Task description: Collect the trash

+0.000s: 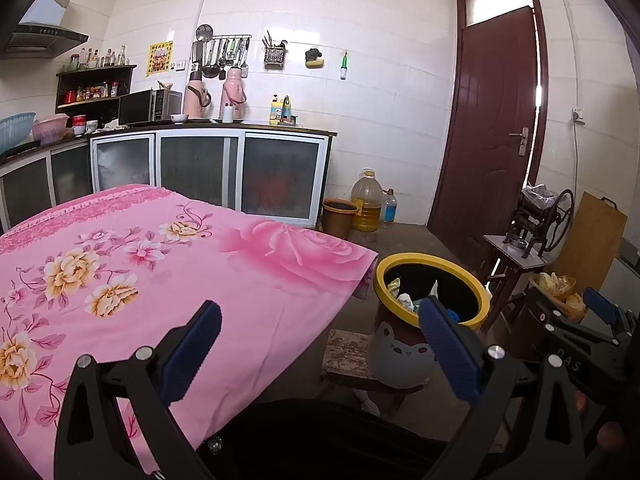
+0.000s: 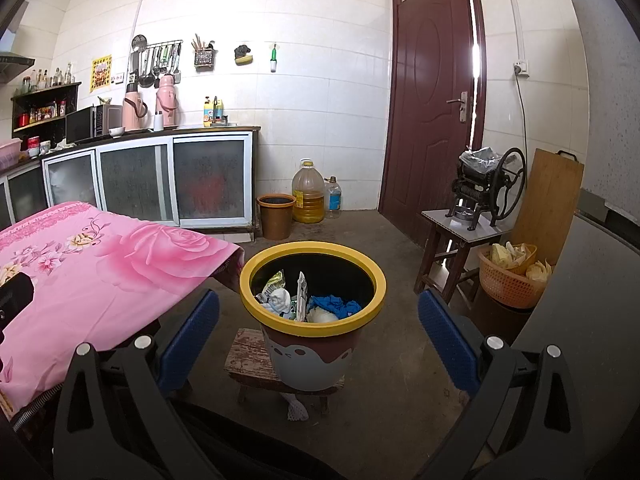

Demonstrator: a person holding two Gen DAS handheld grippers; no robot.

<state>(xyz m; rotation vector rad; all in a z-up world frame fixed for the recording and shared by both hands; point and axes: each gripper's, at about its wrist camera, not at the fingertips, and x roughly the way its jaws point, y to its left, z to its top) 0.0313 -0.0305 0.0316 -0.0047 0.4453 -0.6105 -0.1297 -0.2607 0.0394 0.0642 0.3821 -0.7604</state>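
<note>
A yellow-rimmed trash bin [image 2: 313,250] with a cartoon face stands on a low wooden stool [image 2: 248,354] beside the table. Inside it lie wrappers, a crumpled white tissue [image 2: 280,300] and a blue wad [image 2: 334,306]. My right gripper [image 2: 319,340] hangs open in front of the bin, nothing between its blue pads. In the left wrist view the same bin [image 1: 432,262] sits to the right of the pink floral tablecloth [image 1: 140,272]. My left gripper [image 1: 320,348] is open and empty over the table's near corner. The right gripper [image 1: 600,320] shows at the far right there.
Kitchen counter with glass-front cabinets [image 2: 172,176] lines the back wall. A brown bucket [image 2: 276,216] and oil jug [image 2: 308,192] stand on the floor near the dark red door [image 2: 428,112]. A stool with a hand-crank machine [image 2: 488,188] and an orange basket [image 2: 508,276] stand at right.
</note>
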